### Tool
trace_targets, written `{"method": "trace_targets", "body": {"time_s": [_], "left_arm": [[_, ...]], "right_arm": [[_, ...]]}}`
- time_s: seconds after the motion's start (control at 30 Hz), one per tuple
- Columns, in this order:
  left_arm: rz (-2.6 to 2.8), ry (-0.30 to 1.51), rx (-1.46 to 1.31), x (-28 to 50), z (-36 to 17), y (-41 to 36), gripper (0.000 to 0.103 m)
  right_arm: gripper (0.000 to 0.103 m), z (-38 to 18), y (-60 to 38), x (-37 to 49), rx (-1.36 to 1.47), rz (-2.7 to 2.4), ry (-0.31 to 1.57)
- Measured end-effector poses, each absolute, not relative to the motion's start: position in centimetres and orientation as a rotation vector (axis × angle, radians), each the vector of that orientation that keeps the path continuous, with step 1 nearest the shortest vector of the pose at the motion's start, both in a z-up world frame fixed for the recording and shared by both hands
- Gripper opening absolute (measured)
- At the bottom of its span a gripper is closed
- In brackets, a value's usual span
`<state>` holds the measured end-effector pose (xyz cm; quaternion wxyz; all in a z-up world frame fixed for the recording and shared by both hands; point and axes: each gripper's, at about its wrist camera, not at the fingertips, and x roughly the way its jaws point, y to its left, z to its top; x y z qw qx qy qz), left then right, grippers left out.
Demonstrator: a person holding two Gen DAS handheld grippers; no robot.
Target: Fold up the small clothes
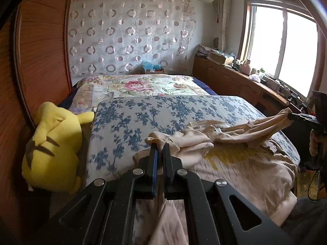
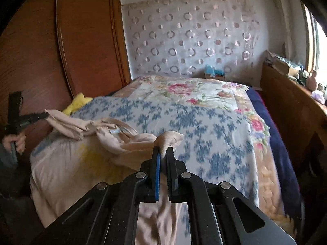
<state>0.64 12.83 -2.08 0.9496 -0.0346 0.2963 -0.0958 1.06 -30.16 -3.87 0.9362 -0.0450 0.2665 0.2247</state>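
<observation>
A small beige garment (image 1: 196, 140) is stretched over the near end of the bed, above a pale pink and yellow cloth (image 1: 241, 169). My left gripper (image 1: 160, 146) is shut on one end of the garment. My right gripper (image 2: 163, 150) is shut on the other end (image 2: 167, 138). The right gripper also shows at the right edge of the left wrist view (image 1: 290, 116), and the left gripper at the left edge of the right wrist view (image 2: 46, 114). The garment (image 2: 114, 134) sags in loose folds between them, partly lifted off the bed.
The bed has a blue floral cover (image 1: 163, 112) and a pink floral quilt (image 1: 143, 85) farther back. A yellow plush toy (image 1: 53, 147) lies at the left by the wooden wardrobe (image 1: 40, 61). A cluttered wooden ledge (image 1: 245, 77) runs under the window on the right.
</observation>
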Motion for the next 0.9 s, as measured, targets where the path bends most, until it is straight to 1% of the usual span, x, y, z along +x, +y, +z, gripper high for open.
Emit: {"method": "trace_targets", "body": {"time_s": [0.2, 0.33, 0.53, 0.67, 0.73, 0.8, 0.83, 0.87, 0.9], "left_arm": [[-0.170, 0.592, -0.096, -2.7, -1.7, 13.7, 0.005], [-0.143, 0.616, -0.096, -4.6, -2.4, 14.0, 0.005], [-0.123, 0.676, -0.095, -4.8, -4.5, 14.2, 0.005], [-0.120, 0.709, -0.087, -4.5, -5.5, 14.0, 0.005], [-0.119, 0.707, -0.070, -4.4, -5.2, 13.7, 0.011], [-0.122, 0.690, -0.061, -4.4, -4.7, 13.6, 0.036], [-0.129, 0.676, -0.064, -4.4, -4.4, 13.7, 0.041], [-0.135, 0.667, -0.065, -4.4, -4.1, 13.8, 0.045], [-0.138, 0.661, -0.063, -4.2, -3.9, 13.9, 0.050]], "right_arm": [[0.005, -2.2, -30.9, -2.1, -0.089, 0.442, 0.557], [0.005, -1.3, -30.4, -1.6, -0.111, 0.447, 0.588], [0.005, -3.1, -30.3, -3.2, -0.134, 0.439, 0.701], [0.005, -5.1, -30.2, -2.3, -0.133, 0.425, 0.775], [0.005, -5.5, -30.1, -1.8, -0.133, 0.413, 0.798], [0.007, -5.1, -29.9, -1.4, -0.134, 0.404, 0.794], [0.011, -4.7, -29.9, -1.3, -0.138, 0.402, 0.785], [0.017, -4.2, -29.8, -1.2, -0.144, 0.399, 0.772], [0.021, -3.7, -29.9, -1.2, -0.149, 0.398, 0.754]]}}
